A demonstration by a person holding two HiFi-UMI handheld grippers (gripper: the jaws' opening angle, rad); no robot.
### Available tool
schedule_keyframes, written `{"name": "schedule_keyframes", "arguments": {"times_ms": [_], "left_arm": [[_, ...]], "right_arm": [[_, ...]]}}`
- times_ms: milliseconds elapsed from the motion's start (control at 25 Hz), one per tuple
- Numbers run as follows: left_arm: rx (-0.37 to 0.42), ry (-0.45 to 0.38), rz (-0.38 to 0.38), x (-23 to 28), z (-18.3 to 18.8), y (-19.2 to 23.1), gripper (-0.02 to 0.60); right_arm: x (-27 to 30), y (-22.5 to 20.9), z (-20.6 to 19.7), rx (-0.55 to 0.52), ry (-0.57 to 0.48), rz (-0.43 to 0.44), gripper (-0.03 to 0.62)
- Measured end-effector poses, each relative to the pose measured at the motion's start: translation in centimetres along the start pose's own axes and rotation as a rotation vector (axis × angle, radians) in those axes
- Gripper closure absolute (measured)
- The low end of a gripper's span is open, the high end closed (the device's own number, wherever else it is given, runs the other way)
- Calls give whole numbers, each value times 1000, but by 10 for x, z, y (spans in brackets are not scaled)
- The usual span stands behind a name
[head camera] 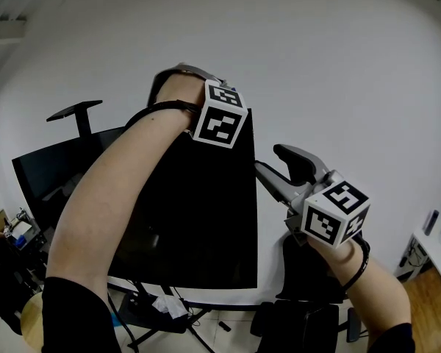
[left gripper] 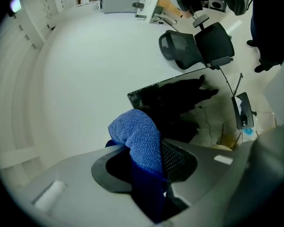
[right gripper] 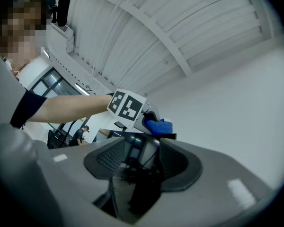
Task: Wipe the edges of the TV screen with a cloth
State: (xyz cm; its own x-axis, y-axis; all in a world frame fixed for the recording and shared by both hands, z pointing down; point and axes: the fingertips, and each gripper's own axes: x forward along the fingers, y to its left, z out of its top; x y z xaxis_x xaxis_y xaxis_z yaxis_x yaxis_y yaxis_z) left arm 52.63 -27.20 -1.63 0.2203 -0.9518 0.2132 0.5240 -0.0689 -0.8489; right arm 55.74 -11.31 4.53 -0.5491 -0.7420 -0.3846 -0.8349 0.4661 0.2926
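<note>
Head view: the left gripper is raised to the top edge of the TV screen, while the right gripper is set against the screen's right edge.

Left gripper view: the jaws are seen clenched on the blue cloth, which bulges out past the left gripper; the TV screen is seen just beyond it, and an office chair further off.

Right gripper view: the dark edge of the TV screen is taken between the jaws of the right gripper and appears gripped. Above, the left gripper is seen with the cloth pressed at the top corner.
</note>
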Motion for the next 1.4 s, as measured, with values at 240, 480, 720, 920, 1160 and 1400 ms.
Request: {"name": "schedule_keyframes", "arguments": {"times_ms": [240,480,720,920,1160,1400], "left_arm": [[-20,-36,30,4,18,13,449],[-49,-103,88,-8,50,26,449],[-486,-581,158,-69,100,49,449],[-793,-858,212,-110,113,20,449],[-1114,-1093,193,-145,107,-44,449],[-1366,-1211,157,-161,95,-130,449]], "right_arm": [[-6,-6,2,9,-1,-5,358],[-28,-9,9,10,-12,-11,358],[-51,-17,6,48,-24,-22,358],[-72,-10,1,87,-46,-19,358],[-85,6,-12,132,-62,-9,359],[-96,35,-41,180,-30,-19,359]]}}
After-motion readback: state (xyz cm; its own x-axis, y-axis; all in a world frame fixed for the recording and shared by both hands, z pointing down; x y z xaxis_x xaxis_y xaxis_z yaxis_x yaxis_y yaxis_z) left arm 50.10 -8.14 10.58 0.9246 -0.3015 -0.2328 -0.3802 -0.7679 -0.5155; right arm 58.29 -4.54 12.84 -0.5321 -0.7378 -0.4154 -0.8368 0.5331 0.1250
